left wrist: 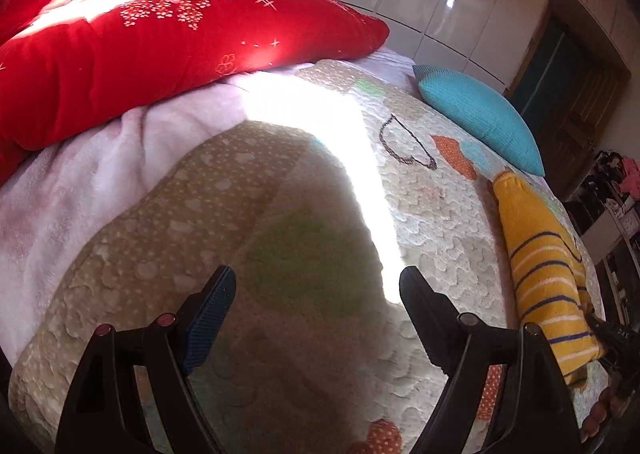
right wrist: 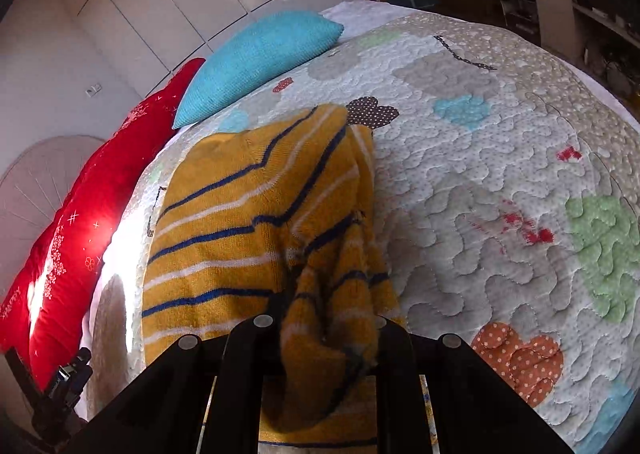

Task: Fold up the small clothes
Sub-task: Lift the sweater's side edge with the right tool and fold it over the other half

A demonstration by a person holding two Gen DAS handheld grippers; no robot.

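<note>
Sweater (right wrist: pixel 256 221) yellow-striped, on quilt (right wrist: pixel 500 181), bunched fold clenched in right gripper (right wrist: pixel 326 328); left gripper (left wrist: pixel 318 296) released, empty.

Mustard stripes on a pastel patchwork bed

The small sweater (right wrist: pixel 256 221) is mustard yellow with thin navy and white stripes. Under it, the quilt (right wrist: pixel 500 189) is off-white with patches in grey, pale green, light blue, brown with white dots and orange with white dots, edged by a beige dotted border. One pillow (left wrist: pixel 480 113) is plain turquoise; the other pillow (left wrist: pixel 140 37) is bright red with white flower and star motifs. A blanket (left wrist: pixel 80 181) is pale pink.
</note>
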